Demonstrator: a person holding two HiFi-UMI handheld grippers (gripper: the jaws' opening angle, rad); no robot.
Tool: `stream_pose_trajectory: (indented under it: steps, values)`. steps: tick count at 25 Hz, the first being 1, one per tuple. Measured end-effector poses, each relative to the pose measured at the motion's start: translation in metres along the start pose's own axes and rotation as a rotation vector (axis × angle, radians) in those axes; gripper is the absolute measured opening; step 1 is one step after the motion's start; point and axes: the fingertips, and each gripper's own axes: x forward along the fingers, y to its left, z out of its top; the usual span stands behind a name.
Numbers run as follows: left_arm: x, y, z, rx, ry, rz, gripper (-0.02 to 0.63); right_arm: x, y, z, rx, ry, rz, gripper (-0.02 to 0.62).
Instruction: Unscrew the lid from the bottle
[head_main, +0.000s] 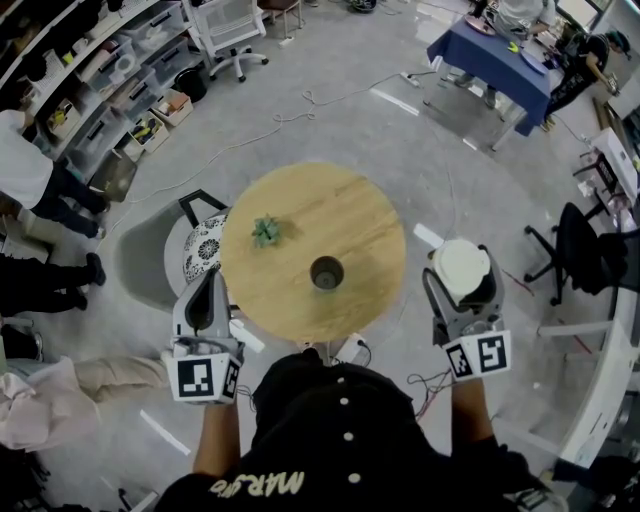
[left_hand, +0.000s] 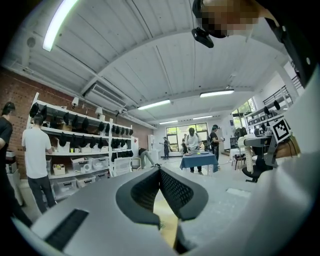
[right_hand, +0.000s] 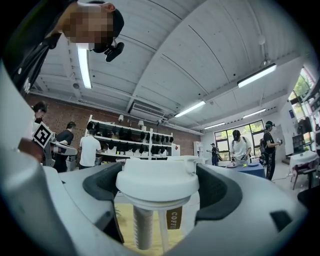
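Note:
A dark, open-topped bottle (head_main: 327, 272) stands near the middle of the round wooden table (head_main: 370, 230). Off the table's right edge, my right gripper (head_main: 462, 262) is shut on the white lid (head_main: 460, 270). In the right gripper view the lid (right_hand: 157, 185) sits level between the dark pads (right_hand: 220, 192), with a white straw (right_hand: 142, 227) and a brown tag hanging under it. My left gripper (head_main: 212, 278) is shut with nothing in it, at the table's left front edge. In the left gripper view its tips (left_hand: 160, 169) meet, with the table's wood showing below them.
A small green plant (head_main: 265, 231) sits on the table left of the bottle. A patterned stool (head_main: 203, 247) stands against the table's left side. A black office chair (head_main: 575, 245) is at the right, a blue-covered table (head_main: 495, 55) far back, shelves (head_main: 100, 80) and people at the left.

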Motion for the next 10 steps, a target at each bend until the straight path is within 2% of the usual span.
stream_pose_trajectory:
  steps: [10]
  values:
    - [-0.0033,-0.0078,0.0053,0.01,-0.01,-0.011,0.005,-0.0017,0.0022,0.003,-0.002,-0.003,0.007,0.469]
